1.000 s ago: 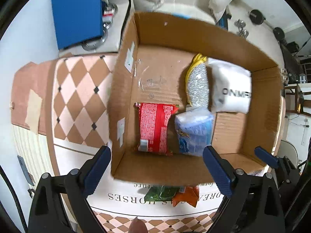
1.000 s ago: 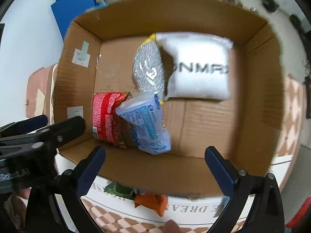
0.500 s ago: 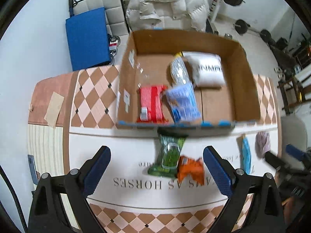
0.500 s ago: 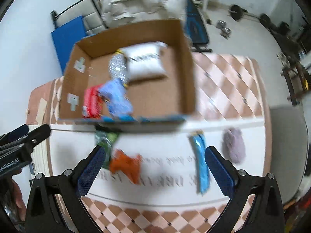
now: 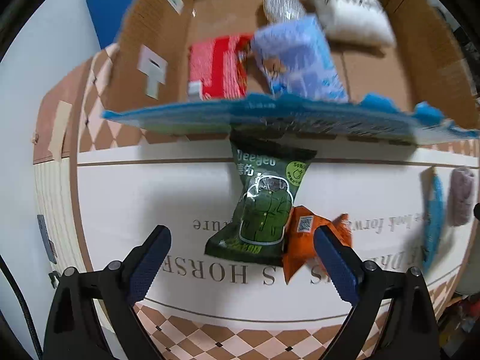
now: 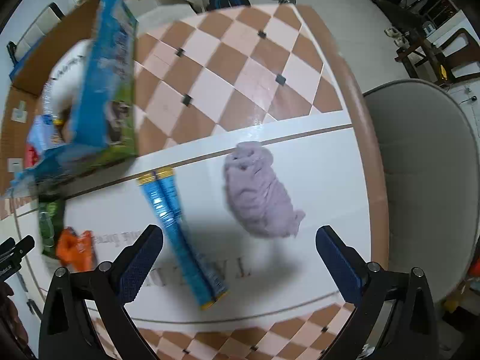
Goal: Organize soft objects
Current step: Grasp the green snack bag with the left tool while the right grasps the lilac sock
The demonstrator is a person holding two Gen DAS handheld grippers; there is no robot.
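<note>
Lying already in the cardboard box (image 5: 144, 30) are four soft items; the green packet (image 5: 264, 207), orange packet (image 5: 306, 234), blue tube (image 6: 180, 228) and purple cloth (image 6: 259, 192) wait on the near table (image 6: 324, 165). Both the left gripper (image 5: 243, 262) and the right gripper (image 6: 238, 262) are wide and empty.

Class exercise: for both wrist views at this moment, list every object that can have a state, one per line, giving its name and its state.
Left hand-held gripper: open, empty.
Right hand-held gripper: open, empty.
Cardboard box: open-topped, partly filled.
Red packet: inside box, lying flat.
Pale blue packet: inside box.
White pillow pack: inside box.
Green snack bag: on table, outside box.
Orange packet: on table, touching green bag.
Blue tube pack: on table.
Lilac cloth: on table, bunched.
</note>
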